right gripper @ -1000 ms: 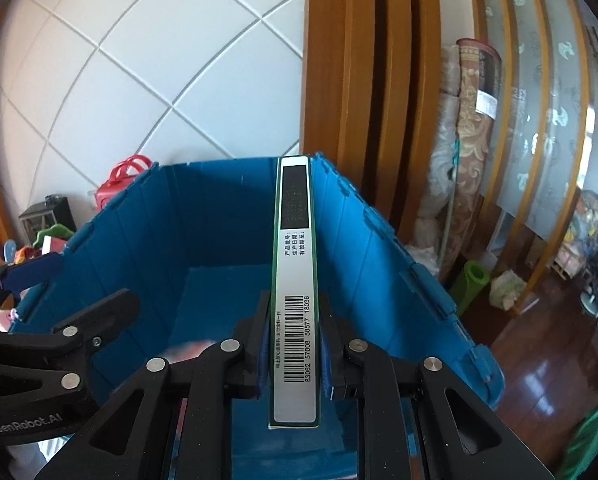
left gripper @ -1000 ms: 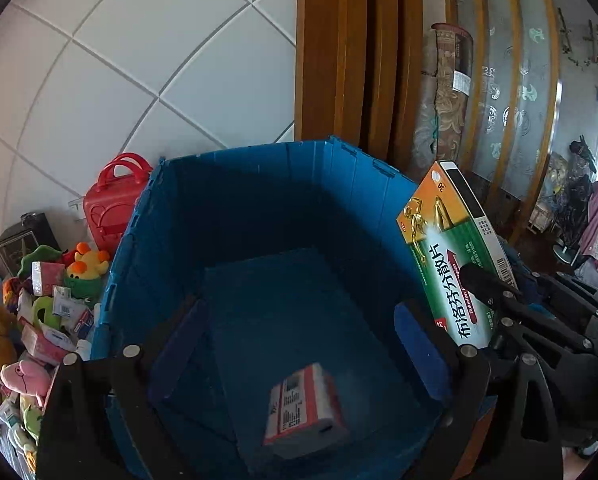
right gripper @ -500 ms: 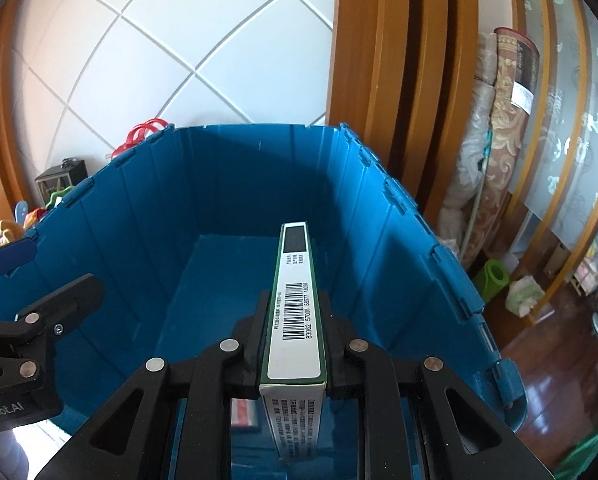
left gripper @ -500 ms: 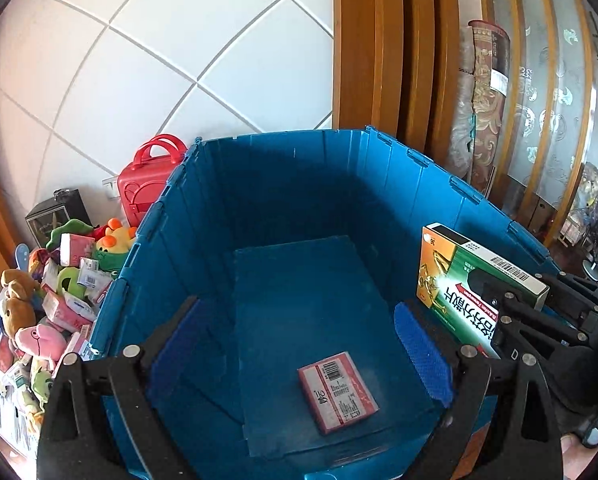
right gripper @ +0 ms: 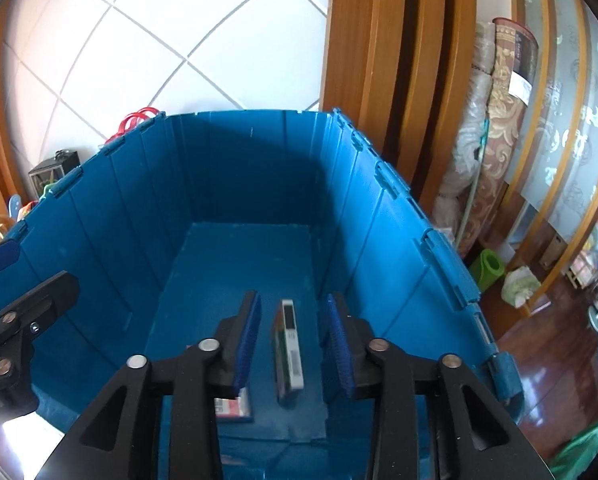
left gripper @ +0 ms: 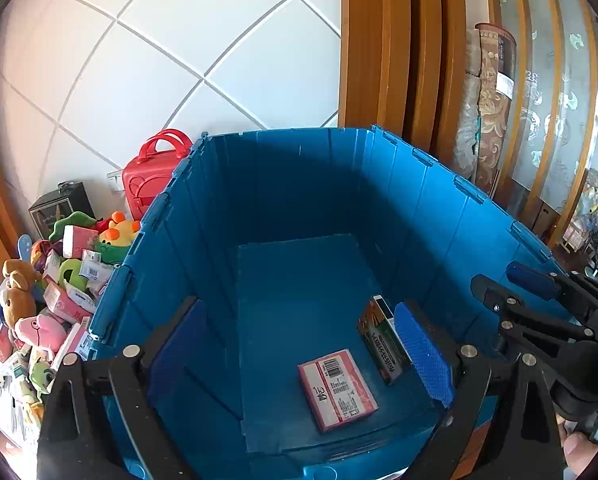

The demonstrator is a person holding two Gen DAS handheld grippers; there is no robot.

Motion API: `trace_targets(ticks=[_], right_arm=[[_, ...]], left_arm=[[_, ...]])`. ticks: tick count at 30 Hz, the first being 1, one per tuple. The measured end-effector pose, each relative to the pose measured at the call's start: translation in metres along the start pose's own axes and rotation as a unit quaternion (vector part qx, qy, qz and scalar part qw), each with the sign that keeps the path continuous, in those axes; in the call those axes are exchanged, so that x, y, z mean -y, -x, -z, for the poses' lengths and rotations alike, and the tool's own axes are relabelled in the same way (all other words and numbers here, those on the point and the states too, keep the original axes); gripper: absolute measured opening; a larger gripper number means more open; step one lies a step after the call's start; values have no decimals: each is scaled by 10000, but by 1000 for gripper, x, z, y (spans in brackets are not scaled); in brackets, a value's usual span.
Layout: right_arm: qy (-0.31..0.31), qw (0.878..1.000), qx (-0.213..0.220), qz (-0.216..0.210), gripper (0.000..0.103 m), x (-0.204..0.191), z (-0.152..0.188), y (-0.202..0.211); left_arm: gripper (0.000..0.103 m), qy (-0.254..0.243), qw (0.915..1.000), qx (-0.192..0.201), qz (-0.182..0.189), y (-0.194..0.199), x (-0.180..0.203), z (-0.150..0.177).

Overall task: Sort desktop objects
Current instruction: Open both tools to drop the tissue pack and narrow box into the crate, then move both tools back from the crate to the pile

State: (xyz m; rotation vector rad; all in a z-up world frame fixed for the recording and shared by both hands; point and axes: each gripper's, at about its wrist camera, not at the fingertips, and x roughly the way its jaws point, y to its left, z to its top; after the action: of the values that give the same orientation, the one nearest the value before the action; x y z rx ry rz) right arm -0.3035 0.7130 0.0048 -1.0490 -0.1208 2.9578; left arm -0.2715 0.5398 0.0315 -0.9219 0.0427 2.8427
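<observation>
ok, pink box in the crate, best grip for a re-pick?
The pink box lies flat, label up, on the crate floor. Come straight down from above and close across its two long edges, the narrower span. The green box stands on edge close to its right, so the left gripper probably has the clearer approach.

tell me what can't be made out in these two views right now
- Pink box: right wrist view, mostly hidden behind the right tool's left finger.
- Green box: left wrist view, its right edge cut by the left tool's blue pad; whether it has landed or is falling is unclear.
- Print on both boxes: too small to read.
- Toy pile: left wrist view, partly hidden by the blue crate's wall and the image edge.
</observation>
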Motion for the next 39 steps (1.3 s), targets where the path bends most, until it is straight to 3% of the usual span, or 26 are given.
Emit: trace_targets(ticks=[3, 9, 18, 23, 32, 39], right_arm=[[39, 9999, 132, 36, 76, -1, 2, 11], [81, 9982, 409, 429, 103, -1, 3, 33], [219, 9965, 805, 21, 103, -19, 1, 62], [374, 9923, 1074, -486, 103, -51, 0, 76], [801, 9826, 1214, -1155, 103, -144, -4, 92], [942, 9763, 1241, -1503, 103, -248, 9, 115]], left_arm=[[96, 28, 10000, 18, 14, 1, 1, 1], [96, 183, 9996, 163, 100, 14, -6, 2], [96, 364, 9984, 395, -201, 43, -35, 12], [96, 584, 9945, 527, -692, 65, -72, 23], [96, 960, 9836, 753, -1324, 112, -162, 52], [96, 1091, 9782, 738, -1605, 148, -265, 91]])
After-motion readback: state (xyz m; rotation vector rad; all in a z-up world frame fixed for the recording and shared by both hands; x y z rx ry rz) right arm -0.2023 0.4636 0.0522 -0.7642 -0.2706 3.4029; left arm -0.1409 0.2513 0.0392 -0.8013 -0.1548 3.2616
